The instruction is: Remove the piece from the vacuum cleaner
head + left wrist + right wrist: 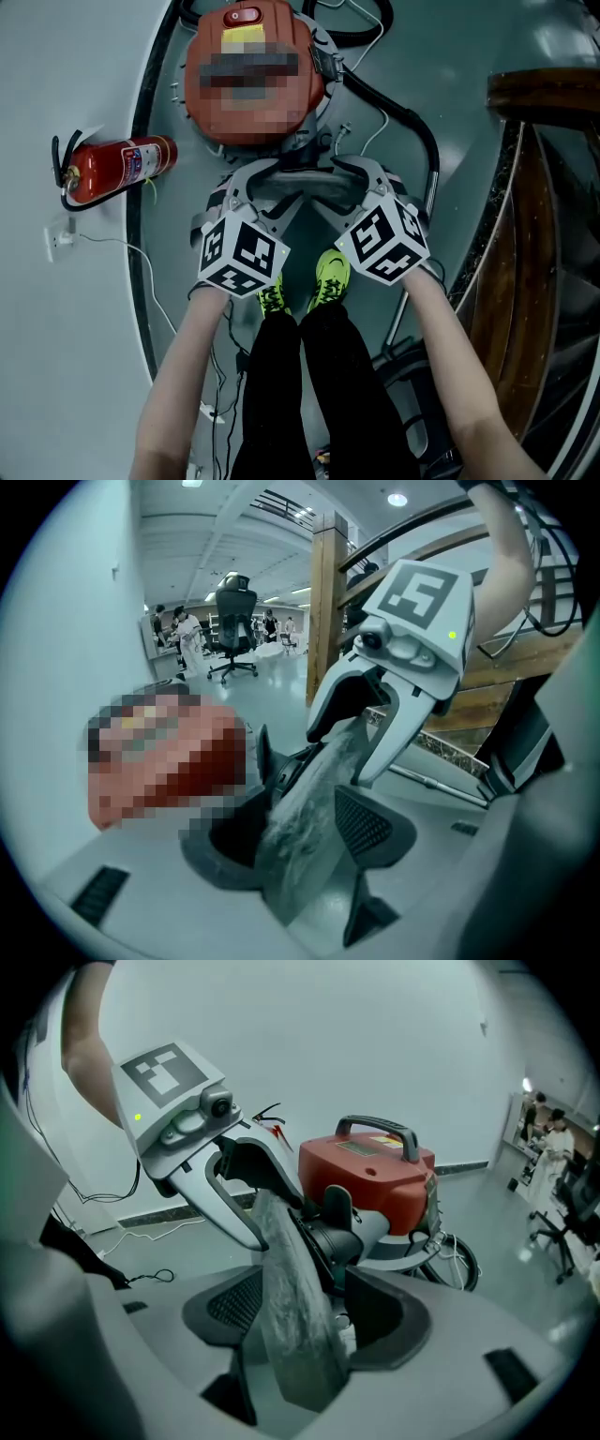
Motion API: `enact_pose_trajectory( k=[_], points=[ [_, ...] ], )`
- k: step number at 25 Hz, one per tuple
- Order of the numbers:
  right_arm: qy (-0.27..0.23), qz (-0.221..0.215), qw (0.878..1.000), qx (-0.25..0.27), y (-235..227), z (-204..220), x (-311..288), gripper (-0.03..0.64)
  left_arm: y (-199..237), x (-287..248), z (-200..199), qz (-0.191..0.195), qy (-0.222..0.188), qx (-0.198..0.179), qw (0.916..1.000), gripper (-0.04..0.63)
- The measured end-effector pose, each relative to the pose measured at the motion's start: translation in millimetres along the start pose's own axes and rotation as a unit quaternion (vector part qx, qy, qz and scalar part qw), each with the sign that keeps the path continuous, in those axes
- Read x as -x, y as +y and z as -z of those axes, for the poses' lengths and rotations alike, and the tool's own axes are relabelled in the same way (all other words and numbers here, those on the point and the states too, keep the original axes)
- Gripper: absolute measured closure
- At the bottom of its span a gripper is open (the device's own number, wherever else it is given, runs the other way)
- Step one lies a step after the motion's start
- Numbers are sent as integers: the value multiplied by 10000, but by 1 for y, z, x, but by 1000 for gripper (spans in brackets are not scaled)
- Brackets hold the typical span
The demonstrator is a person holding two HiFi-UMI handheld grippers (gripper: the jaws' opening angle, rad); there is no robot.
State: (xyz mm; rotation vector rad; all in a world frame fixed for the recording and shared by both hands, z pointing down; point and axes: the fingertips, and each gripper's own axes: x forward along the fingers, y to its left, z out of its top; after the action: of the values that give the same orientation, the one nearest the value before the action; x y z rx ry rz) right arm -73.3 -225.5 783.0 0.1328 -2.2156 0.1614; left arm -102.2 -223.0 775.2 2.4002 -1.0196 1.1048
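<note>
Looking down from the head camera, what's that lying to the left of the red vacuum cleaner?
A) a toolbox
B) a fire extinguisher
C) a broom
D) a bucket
B: a red fire extinguisher with a black hose at its head lies on its side, left of the vacuum cleaner. No bucket, broom or toolbox shows there.

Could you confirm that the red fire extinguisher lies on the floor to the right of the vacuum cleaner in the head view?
Not quite: the fire extinguisher lies on the floor to the left of the vacuum cleaner, as the head view shows.
</note>
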Motion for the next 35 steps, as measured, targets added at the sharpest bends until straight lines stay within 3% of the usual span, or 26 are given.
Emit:
enact_pose_trajectory(
  k=[11, 21, 35],
  points=[
    [335, -279, 9976, 547, 5, 11, -14, 339, 2, -10, 2, 29, 64, 89, 9999, 367],
    [364, -381, 9969, 585, 4, 8, -21, 344, 0, -10, 4, 109, 59, 388, 9992, 402],
    [390, -391, 9964, 646, 5, 8, -16, 427, -1, -8, 4, 221, 24, 614, 9979, 451]
  ],
)
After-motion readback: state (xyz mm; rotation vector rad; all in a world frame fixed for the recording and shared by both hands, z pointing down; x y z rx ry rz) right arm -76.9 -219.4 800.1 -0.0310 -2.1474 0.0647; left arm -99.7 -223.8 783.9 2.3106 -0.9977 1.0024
